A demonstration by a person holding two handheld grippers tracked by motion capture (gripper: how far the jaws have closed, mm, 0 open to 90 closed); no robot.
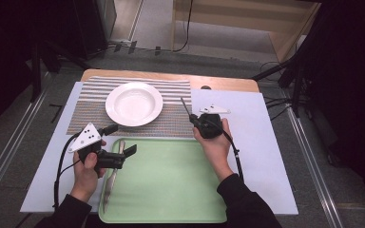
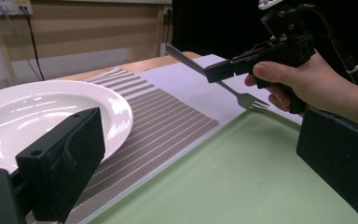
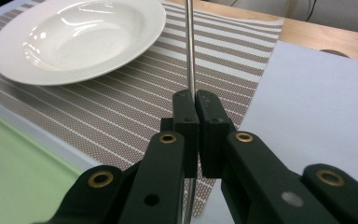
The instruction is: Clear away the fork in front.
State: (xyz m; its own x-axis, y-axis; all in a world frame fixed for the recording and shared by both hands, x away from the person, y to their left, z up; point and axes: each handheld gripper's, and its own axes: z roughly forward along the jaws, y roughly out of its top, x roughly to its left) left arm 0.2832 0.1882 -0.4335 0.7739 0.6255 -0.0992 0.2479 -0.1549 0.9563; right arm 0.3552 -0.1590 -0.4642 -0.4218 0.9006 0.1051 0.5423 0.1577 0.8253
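The right tool is clenched on a fork, gripping it at the middle of the handle. In the left gripper view the fork is tilted, its prongs low and just above the far edge of the green tray, its handle end pointing up and away from the tray. In the right gripper view the thin handle rises straight from between the two closed jaws.

The left tool is released, its jaws standing wide apart and holding nothing. It hovers over the left edge of the tray. A knife lies flat in the tray along that same left edge, under and just behind the left tool; I cannot tell if the tool touches it.

The white plate stands beyond the tray on a striped placemat, well apart from the fork. A white sheet covers the worktop under the tray and reaches past the tray's right side
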